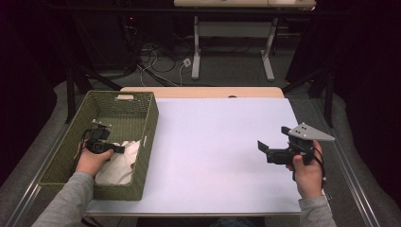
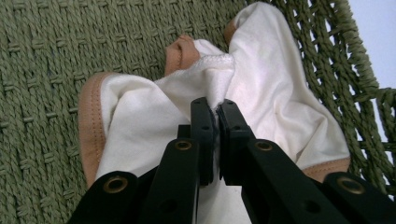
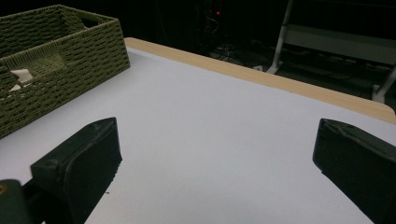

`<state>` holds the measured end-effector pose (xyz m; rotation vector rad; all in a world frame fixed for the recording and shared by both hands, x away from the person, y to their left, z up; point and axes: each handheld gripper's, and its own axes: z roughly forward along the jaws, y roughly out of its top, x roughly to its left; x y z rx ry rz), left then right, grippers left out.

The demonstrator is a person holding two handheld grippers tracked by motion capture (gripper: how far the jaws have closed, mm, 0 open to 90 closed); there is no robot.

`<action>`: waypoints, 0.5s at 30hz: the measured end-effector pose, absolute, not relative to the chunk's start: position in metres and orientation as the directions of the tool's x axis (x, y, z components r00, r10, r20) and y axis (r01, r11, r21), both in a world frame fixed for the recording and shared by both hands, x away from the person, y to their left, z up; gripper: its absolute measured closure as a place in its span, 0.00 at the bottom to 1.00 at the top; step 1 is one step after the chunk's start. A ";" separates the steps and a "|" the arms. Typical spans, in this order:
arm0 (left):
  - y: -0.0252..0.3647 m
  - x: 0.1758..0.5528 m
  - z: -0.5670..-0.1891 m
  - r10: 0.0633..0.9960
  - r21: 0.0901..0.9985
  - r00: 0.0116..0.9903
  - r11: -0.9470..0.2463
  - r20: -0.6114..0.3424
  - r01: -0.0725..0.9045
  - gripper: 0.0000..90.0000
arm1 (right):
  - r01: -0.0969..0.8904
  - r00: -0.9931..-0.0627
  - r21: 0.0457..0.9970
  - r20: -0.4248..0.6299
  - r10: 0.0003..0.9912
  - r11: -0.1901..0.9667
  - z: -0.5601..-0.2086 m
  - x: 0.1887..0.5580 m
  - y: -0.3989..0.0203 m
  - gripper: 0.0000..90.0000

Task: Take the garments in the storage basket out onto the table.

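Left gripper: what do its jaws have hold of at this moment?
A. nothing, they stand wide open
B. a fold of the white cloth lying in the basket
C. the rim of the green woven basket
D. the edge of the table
B: in the left gripper view, the left gripper has its jaws pinched shut on a raised fold of the white cloth, inside the green woven basket.

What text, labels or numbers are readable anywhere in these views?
None. The white cloth, the green woven basket, the table, the left gripper and the right gripper carry no legible print. The small white item among the floor cables is too small to tell.
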<state>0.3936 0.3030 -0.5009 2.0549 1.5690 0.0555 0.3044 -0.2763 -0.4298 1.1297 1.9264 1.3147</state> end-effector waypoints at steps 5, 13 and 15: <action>0.303 0.392 -0.497 0.902 0.473 0.311 -0.144 -0.298 0.869 0.96 | 0.333 -0.499 0.928 0.022 0.866 0.168 -0.431 0.305 -0.277 0.01; 0.304 0.388 -0.492 0.904 0.520 0.314 -0.127 -0.290 0.845 0.97 | 0.332 -0.498 0.928 0.022 0.867 0.167 -0.430 0.305 -0.277 0.01; 0.304 0.387 -0.490 0.903 0.534 0.319 -0.125 -0.288 0.836 0.97 | 0.332 -0.498 0.928 0.022 0.867 0.167 -0.430 0.305 -0.277 0.01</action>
